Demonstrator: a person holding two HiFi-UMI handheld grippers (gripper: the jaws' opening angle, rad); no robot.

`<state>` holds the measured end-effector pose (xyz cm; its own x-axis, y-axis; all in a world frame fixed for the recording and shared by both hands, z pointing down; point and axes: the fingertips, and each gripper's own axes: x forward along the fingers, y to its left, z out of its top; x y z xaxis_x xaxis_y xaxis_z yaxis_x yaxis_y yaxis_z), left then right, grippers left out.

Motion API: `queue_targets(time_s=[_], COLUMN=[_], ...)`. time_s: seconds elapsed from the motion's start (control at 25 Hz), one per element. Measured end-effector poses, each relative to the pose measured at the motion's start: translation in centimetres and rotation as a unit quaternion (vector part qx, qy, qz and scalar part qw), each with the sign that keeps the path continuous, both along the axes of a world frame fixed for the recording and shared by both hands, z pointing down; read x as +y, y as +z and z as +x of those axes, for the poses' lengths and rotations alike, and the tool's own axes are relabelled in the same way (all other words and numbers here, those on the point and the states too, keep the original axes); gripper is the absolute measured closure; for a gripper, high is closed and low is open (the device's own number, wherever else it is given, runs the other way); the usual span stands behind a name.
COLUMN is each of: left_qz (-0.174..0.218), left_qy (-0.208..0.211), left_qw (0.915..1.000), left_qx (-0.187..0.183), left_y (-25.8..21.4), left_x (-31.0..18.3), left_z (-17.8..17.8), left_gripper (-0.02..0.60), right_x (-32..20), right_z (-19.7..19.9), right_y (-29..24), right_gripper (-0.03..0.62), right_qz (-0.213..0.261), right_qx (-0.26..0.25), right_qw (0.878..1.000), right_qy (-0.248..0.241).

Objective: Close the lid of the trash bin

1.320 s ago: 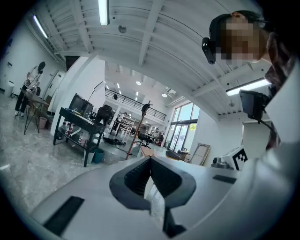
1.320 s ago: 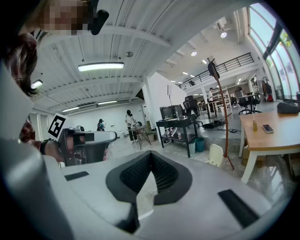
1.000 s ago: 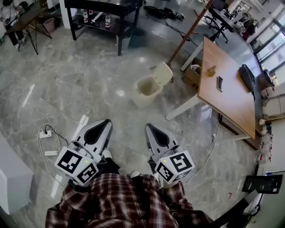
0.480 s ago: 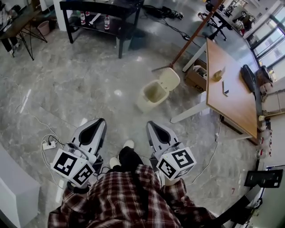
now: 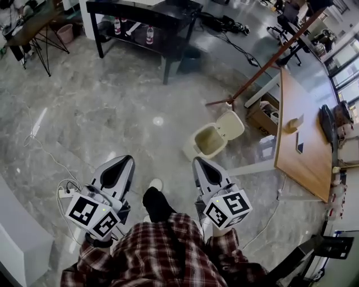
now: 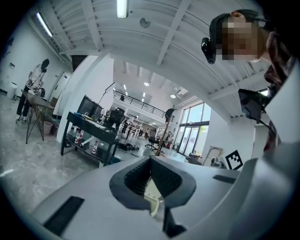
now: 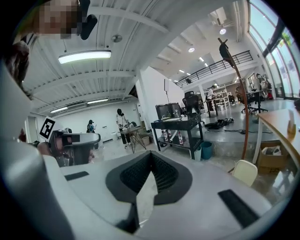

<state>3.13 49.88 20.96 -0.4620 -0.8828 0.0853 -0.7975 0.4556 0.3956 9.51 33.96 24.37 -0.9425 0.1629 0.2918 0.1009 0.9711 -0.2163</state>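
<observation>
From overhead we see the whole trash bin [image 5: 208,141], its open lid [image 5: 230,124] pointing upper right; the right gripper view shows only that lid. Our left hand-held gripper [image 5: 124,162] and right hand-held gripper [image 5: 199,163] have jaws together, empty.

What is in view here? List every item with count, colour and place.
trash bin: one, cream, on the floor by the table, lid open
broom: one, reddish-brown handle, slanting behind the bin
table: one, wooden, right
box: one, cardboard, under the table
bench: one, black, top
bottles: three seen, on the bench's lower shelf
power strip: one, white, floor at left
left gripper: one, grey, jaws shut, empty
right gripper: one, grey, jaws shut, empty
</observation>
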Motion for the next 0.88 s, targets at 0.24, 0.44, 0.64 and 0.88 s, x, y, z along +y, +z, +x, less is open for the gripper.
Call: queue_targets(time_s=[0.24, 0.44, 0.64, 0.88], left_qz=[-0.004, 0.001, 0.007, 0.015], left_qy=[0.044, 0.090, 0.163, 0.268], left_qw=[0.9987, 0.9956, 0.9864, 0.9634], left_qx=[-0.025, -0.027, -0.018, -0.009], left_y=[-2.0, -2.2, -1.7, -0.3], left_x=[-6.4, -12.2, -19.3, -30.1], left_z=[-8.1, -11.7, -13.0, -14.5], left_gripper=[0.571, 0.569, 0.571, 0.569], right_x=[-4.8, -9.6, -14.5, -21.8], right_z=[-7.8, -10.1, -8.8, -7.8], right_y=[-1.8, -2.0, -0.6, 1.4], right_gripper=[0.582, 0.582, 0.582, 0.582], right_qz=[0.000, 0.003, -0.005, -0.011], right_qx=[-0.022, -0.021, 0.001, 0.021], right_qw=[0.999, 0.997, 0.991, 0.972], right_qy=[0.026, 0.069, 0.134, 0.234])
